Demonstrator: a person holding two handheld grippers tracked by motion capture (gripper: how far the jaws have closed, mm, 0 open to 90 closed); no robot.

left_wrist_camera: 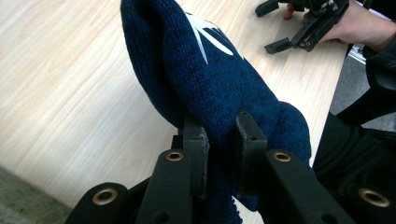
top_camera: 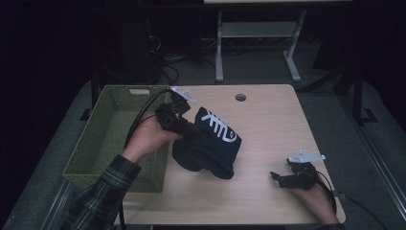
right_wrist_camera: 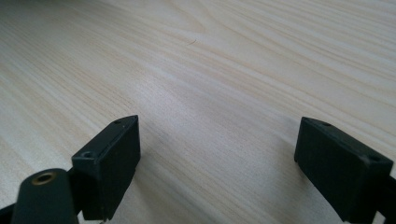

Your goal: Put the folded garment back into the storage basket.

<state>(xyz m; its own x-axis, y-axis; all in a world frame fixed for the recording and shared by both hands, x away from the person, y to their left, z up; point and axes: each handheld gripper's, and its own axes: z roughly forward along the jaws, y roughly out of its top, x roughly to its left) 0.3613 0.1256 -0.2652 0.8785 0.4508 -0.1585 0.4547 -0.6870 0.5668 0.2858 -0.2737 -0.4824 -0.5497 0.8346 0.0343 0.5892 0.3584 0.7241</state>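
Observation:
A dark blue knitted hat (top_camera: 210, 143) with a white fishbone pattern hangs partly lifted over the middle of the wooden table (top_camera: 268, 124), its lower end resting on the wood. My left gripper (top_camera: 190, 128) is shut on the hat's left edge; in the left gripper view both jaws pinch the blue knit (left_wrist_camera: 219, 88) between them (left_wrist_camera: 220, 140). My right gripper (top_camera: 277, 178) rests low at the table's front right, jaws wide open with bare wood between them (right_wrist_camera: 217, 154). The same gripper appears far off (left_wrist_camera: 273, 28) in the left gripper view.
A green woven basket (top_camera: 115, 139) stands along the table's left side, beside the left hand. A round cable hole (top_camera: 240, 97) sits near the far edge. Beyond the table are a white desk frame (top_camera: 258, 43) and cables on the floor.

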